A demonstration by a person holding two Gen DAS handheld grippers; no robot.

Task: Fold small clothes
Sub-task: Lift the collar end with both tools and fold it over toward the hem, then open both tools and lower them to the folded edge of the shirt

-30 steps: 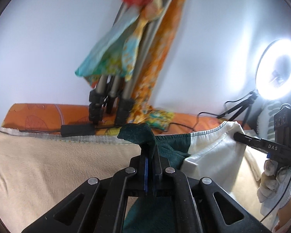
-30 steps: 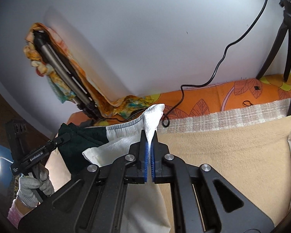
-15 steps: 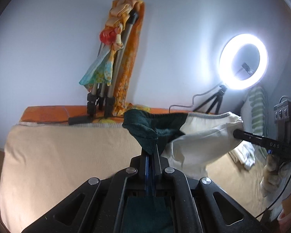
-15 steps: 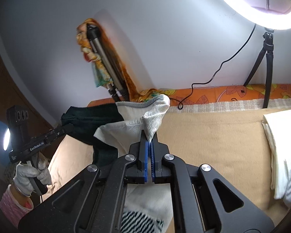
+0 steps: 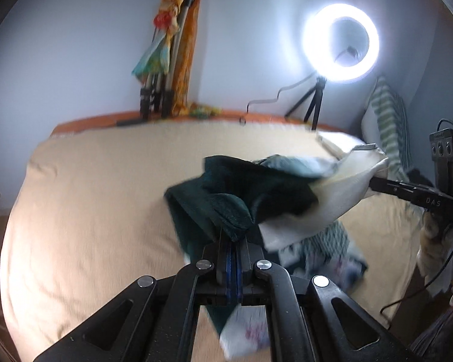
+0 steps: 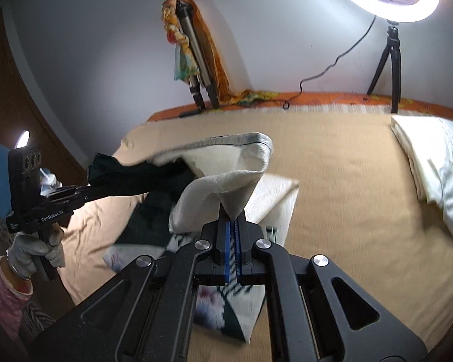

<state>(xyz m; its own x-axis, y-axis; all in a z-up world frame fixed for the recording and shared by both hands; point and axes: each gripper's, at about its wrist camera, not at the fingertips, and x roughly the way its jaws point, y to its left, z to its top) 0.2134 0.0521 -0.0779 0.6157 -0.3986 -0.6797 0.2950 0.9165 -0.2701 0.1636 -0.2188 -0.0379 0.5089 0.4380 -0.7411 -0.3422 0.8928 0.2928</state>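
Note:
A small garment, half dark green (image 5: 244, 193) and half cream (image 6: 226, 181), hangs stretched between both grippers above the tan bed cover. My left gripper (image 5: 232, 238) is shut on the dark green end; it also shows in the right wrist view (image 6: 90, 187). My right gripper (image 6: 232, 220) is shut on the cream end; it shows in the left wrist view (image 5: 374, 184). The garment's printed lower part (image 6: 220, 307) drapes down onto the bed.
Tan blanket (image 5: 90, 205) covers the bed. A folded cream cloth (image 6: 432, 166) lies at the right. A lit ring light on a tripod (image 5: 341, 45) and a folded tripod wrapped in orange cloth (image 5: 172, 60) stand by the wall. Striped pillow (image 5: 389, 120) at far right.
Both grippers have risen and tilted down towards the bed, with the garment in them. The garment now sags lower and its bottom part rests on the blanket.

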